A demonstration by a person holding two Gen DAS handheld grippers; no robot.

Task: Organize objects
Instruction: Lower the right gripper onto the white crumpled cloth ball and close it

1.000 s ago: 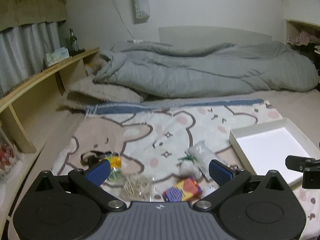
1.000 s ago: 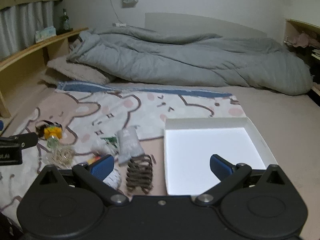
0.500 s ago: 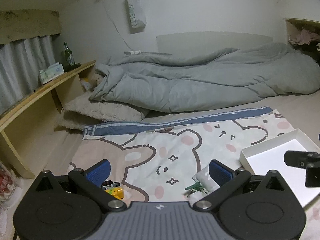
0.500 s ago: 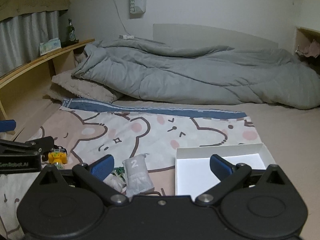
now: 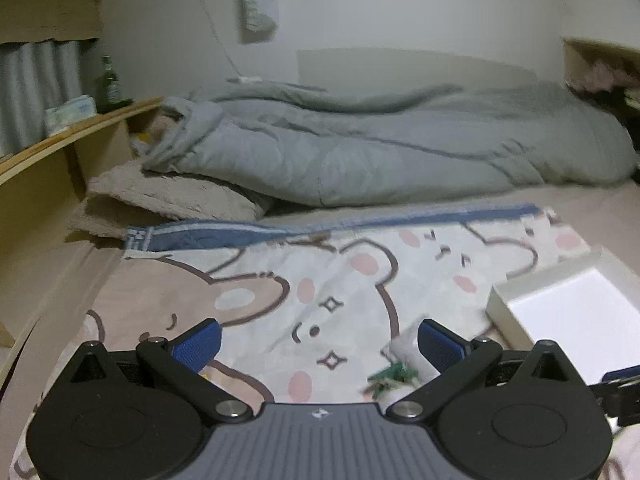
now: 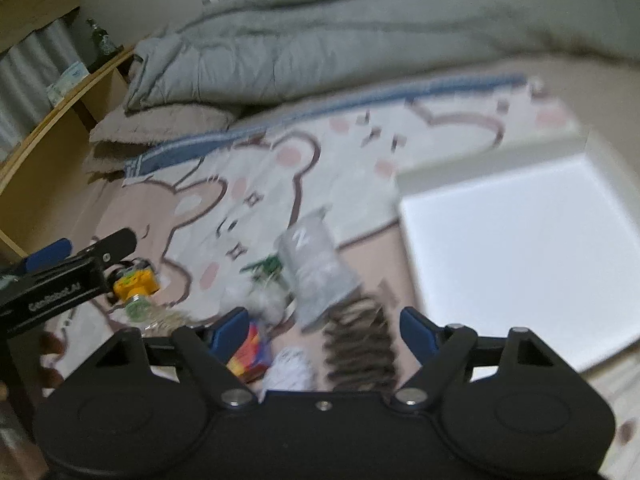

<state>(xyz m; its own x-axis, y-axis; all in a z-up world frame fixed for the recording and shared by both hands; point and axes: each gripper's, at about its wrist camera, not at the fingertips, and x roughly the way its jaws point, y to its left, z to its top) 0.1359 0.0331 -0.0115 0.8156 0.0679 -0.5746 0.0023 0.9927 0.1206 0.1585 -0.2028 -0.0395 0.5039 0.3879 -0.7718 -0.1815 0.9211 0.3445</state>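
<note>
Item: right gripper (image 6: 322,322), jaws apart and closing, nothing pressed between them yet. Between the blue pads lies the brown clip (image 6: 358,344), ridged, lengthwise along the line of the fingers, nearer the right pad than the left; you should centre on it before the pads meet, or it will likely be nudged sideways out of the grip. Just left of it sit a white wad (image 6: 290,364) and a striped packet (image 6: 250,348) by the left pad; keep the left finger clear of both so that you lift one thing only. Beyond the clip, touching its far end, leans the grey pouch (image 6: 314,264) marked 2; come down short of it. Right of the pouch, near, lies the white tray (image 6: 492,164), the likely home for the clip; its inside shows bare. Item: left gripper (image 5: 318,342), jaws wide apart and empty, over the blanket (image 5: 348,280), the pouch and a green sprig (image 5: 394,374) by its right pad; hold it off while you grasp. Farthest: grey duvet (image 5: 360,148).
</note>
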